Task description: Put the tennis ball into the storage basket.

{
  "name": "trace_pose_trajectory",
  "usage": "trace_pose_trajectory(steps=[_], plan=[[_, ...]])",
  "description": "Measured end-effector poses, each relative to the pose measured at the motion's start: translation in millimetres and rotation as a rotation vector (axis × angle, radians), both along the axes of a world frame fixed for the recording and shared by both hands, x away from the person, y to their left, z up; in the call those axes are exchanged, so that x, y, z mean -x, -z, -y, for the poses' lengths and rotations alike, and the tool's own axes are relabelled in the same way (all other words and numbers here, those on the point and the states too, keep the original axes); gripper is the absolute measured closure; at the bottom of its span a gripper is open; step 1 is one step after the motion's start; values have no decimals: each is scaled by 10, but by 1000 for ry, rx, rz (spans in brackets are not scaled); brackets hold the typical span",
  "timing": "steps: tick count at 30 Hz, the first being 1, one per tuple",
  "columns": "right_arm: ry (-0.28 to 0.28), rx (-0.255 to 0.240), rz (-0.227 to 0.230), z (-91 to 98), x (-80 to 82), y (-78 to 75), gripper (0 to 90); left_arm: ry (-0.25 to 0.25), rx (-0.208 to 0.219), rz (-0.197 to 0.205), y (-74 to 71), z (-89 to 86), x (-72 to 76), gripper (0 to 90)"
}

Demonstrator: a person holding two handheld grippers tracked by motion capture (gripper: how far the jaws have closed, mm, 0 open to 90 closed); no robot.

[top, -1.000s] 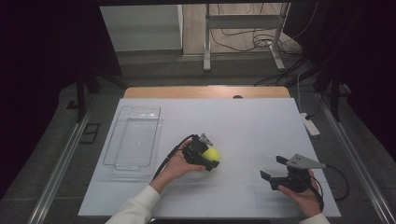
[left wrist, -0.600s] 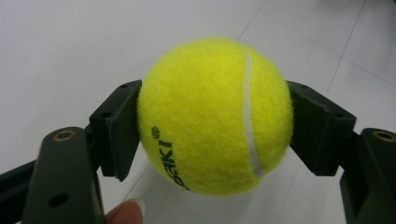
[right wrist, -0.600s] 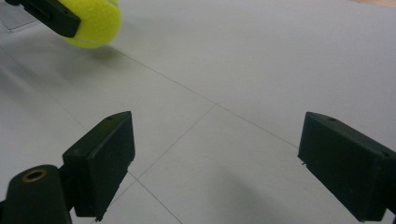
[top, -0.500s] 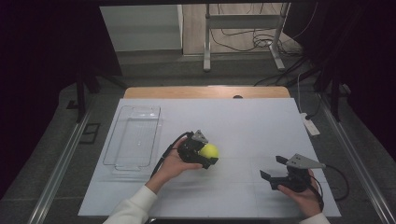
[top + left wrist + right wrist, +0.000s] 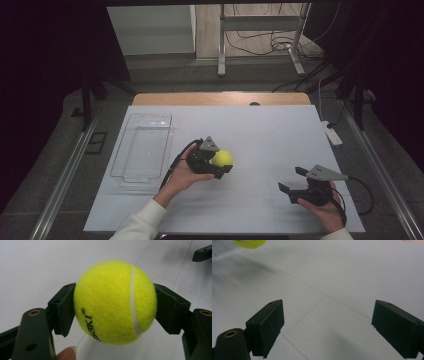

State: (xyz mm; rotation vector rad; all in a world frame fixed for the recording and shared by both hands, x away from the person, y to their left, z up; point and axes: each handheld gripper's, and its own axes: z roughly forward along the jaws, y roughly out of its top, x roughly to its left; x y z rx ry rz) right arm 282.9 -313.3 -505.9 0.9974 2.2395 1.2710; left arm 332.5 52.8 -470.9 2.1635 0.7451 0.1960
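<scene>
My left tool (image 5: 113, 315) clenched on ball (image 5: 115, 301), off desk (image 5: 260, 130); right tool (image 5: 325, 327) released; fuzzy ball may roll out if pads loosen

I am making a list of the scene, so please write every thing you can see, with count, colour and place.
tennis ball: one, yellow, between the left gripper's pads, mid table
tray: one, clear plastic, left part of the table
table: one, white top with a wooden far edge
power strip: one, white, at the table's right edge
left gripper: one, black, shut on the ball
right gripper: one, black, jaws open, front right
</scene>
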Motion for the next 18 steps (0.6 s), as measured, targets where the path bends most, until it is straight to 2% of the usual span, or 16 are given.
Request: trace_pose_trajectory(steps=[11,18], plan=[[0,4,1,-2,-2,3,112,-10,29,17,-50,-69,2,269],[0,4,2,0,-2,2,112,-25,63,32,-99,-126,6,269]])
